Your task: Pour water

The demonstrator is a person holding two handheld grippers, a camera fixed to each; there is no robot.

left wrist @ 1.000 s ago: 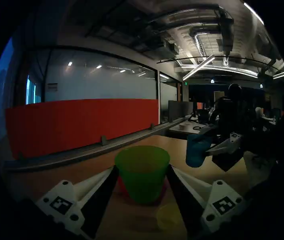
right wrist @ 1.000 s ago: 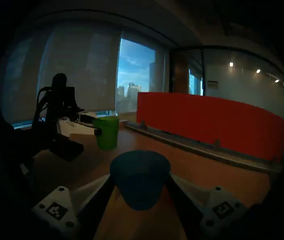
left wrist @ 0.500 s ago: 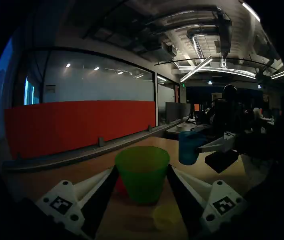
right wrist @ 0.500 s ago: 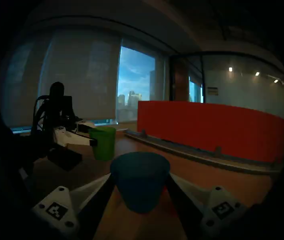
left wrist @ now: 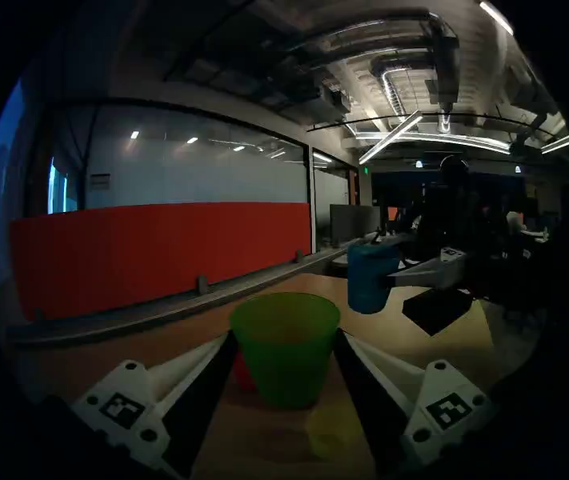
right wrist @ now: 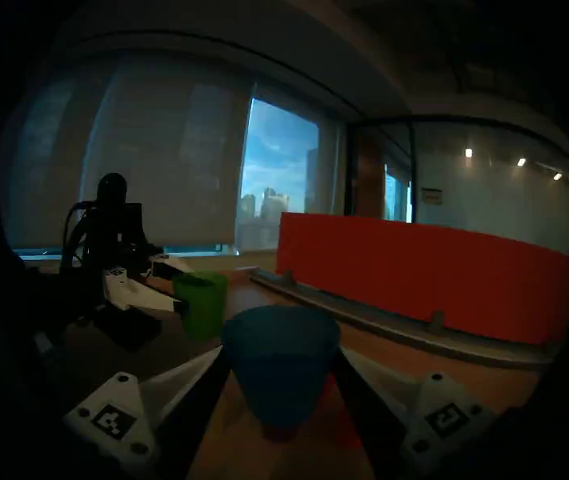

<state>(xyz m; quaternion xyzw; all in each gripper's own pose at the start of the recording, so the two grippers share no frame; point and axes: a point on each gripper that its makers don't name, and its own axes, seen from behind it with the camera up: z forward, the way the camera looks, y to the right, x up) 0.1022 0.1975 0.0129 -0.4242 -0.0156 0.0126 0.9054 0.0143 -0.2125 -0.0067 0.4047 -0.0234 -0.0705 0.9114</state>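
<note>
The green cup (left wrist: 285, 360) sits upright, clamped between both fingers of the left gripper (left wrist: 285, 340), which is held level over the wooden table (left wrist: 164, 340). The blue cup (right wrist: 281, 376) is pinched the same way in the right gripper (right wrist: 281, 352), with open air between the two cups. What either cup holds cannot be told. A red partition (left wrist: 164, 248) lines the table's far edge.

I am clamping the green cup (left wrist: 285, 362) upright in my left gripper (left wrist: 284, 342), over the table's (left wrist: 176, 338) near edge. Toward the table's far edge, the right gripper (left wrist: 386, 278) is holding a blue cup (left wrist: 366, 277) upright.
</note>
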